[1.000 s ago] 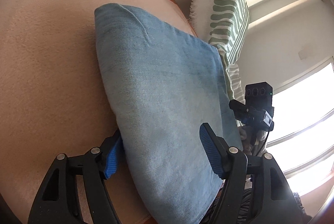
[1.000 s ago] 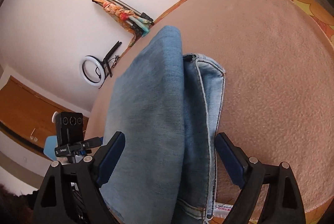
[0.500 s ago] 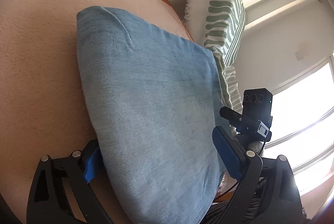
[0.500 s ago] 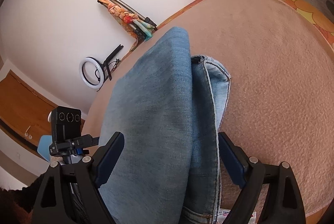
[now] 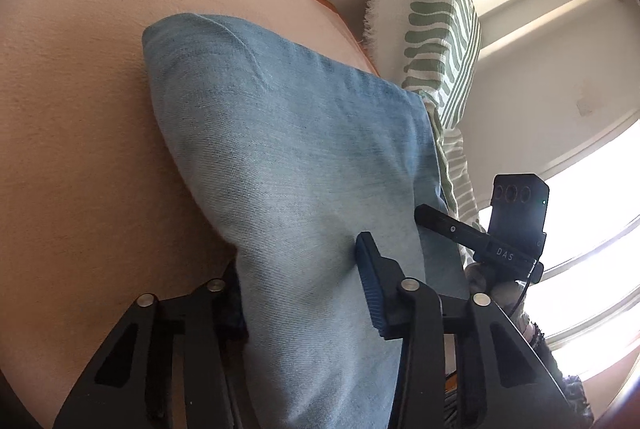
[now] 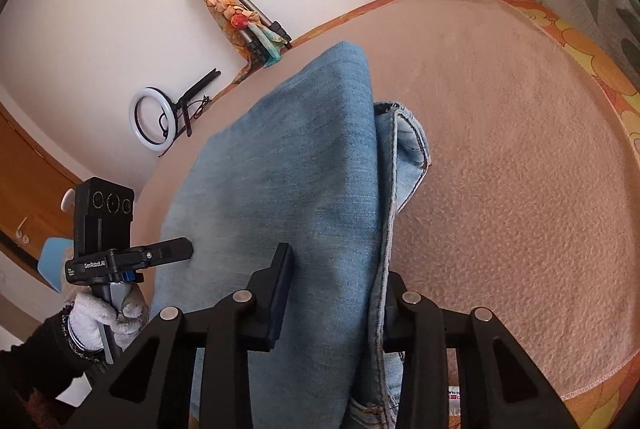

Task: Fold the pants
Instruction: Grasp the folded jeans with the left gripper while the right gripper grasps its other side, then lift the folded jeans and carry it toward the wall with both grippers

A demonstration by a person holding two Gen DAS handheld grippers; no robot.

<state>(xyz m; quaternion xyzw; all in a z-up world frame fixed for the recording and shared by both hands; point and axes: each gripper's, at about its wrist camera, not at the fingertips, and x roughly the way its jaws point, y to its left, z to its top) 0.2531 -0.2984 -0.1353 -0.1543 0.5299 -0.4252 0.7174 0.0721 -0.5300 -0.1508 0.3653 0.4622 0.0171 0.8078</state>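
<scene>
Peach blanket (image 6: pixel 520 189) bears jeans (image 5: pixel 300 169) clamped in both jaws; only right view shows ring light (image 6: pixel 151 125).

Surface: a bed (image 6: pixel 520 189) covered by a peach, nubbly blanket (image 5: pixel 80 109), with an orange floral border (image 6: pixel 580 41) along its edge.
On it: folded blue denim pants (image 5: pixel 300 149) lay directly on the blanket, layers stacked, seamed edge (image 6: pixel 404 149) showing along one side.
At the edge: a green-and-white patterned pillow (image 5: pixel 440 29) stood just beyond the border.
</scene>
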